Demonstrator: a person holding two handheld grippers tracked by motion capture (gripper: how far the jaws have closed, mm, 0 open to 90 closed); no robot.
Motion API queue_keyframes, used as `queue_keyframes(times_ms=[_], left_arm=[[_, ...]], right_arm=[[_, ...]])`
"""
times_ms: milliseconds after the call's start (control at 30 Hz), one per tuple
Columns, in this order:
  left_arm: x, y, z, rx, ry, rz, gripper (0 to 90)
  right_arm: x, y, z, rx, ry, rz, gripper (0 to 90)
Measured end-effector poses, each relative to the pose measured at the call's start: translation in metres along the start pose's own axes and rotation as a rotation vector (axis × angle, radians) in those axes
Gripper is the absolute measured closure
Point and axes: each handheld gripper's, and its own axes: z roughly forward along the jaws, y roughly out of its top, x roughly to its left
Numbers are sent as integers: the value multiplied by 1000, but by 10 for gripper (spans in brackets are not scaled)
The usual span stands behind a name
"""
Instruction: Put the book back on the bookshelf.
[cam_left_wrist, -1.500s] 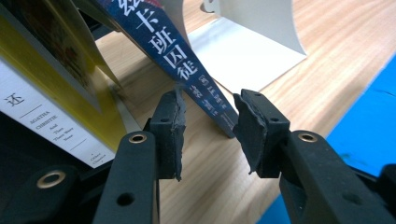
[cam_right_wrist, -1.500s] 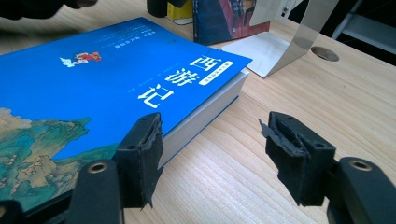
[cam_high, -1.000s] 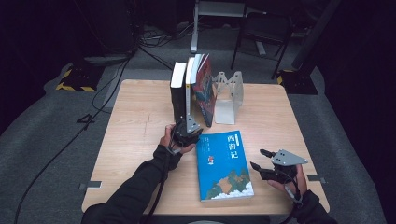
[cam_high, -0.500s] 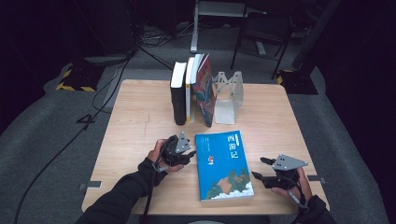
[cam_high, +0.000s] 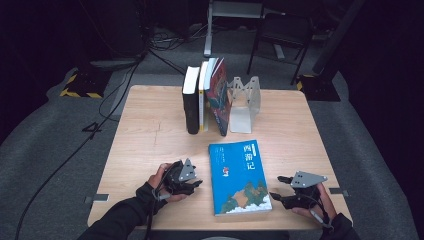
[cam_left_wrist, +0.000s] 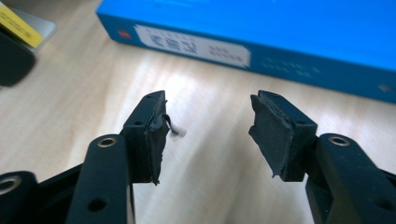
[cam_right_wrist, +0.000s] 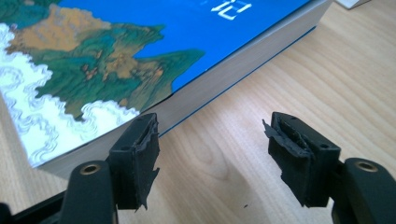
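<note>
High view: blue book (cam_high: 240, 177) lies flat, stiff, likely weighty; both tools, left (cam_high: 192, 185) and right (cam_high: 276, 189), released, should take its long edges.

Blue book (cam_high: 239, 177) lies flat between 2 tongs.

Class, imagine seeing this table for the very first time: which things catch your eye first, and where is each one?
A bright blue paperback book with a painted landscape cover lies flat near the table's front edge, between the left tongs and right tongs, both open and empty. Behind it, a row of upright books leans against a pale metal bookend.
</note>
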Motion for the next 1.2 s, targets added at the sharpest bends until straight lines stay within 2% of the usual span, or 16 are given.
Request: queue_keyframes(times_ms=[200, 300, 433, 600, 700, 767, 900, 933, 1000, 1067, 1133, 1200], left_arm=[[-10, -11, -7, 0, -68, -18, 412], [-16, -15, -7, 20, -88, -6, 397], [-22, -19, -8, 22, -124, 0, 384], [-24, -20, -6, 26, -165, -5, 342], [-21, -23, -4, 17, -193, -34, 307], [-20, -24, -3, 10, -201, -37, 285], [-20, -25, -2, -2, -199, -47, 260], [-20, -26, -2, -3, -198, -48, 260], [-20, -26, -3, -5, -199, -46, 260], [-19, -27, -5, 6, -204, -40, 260], [-18, -29, -8, 21, -204, -39, 248], [-16, -34, -11, 22, -209, -39, 222]], right_arm=[[4, -2, 3, 29, 54, -22, 336], [6, -3, 3, 37, 62, -37, 345], [6, -4, 2, 43, 82, -40, 345], [8, -5, 2, 54, 97, -68, 364], [9, -4, 1, 54, 111, -72, 420], [10, -4, 1, 52, 119, -81, 454], [10, -3, 0, 55, 130, -77, 467], [10, -2, 0, 41, 150, -73, 466], [15, 1, 3, 41, 176, -89, 436], [22, 6, 8, 51, 166, -113, 382], [27, 9, 10, 36, 172, -117, 366], [31, 11, 12, 30, 157, -126, 342]])
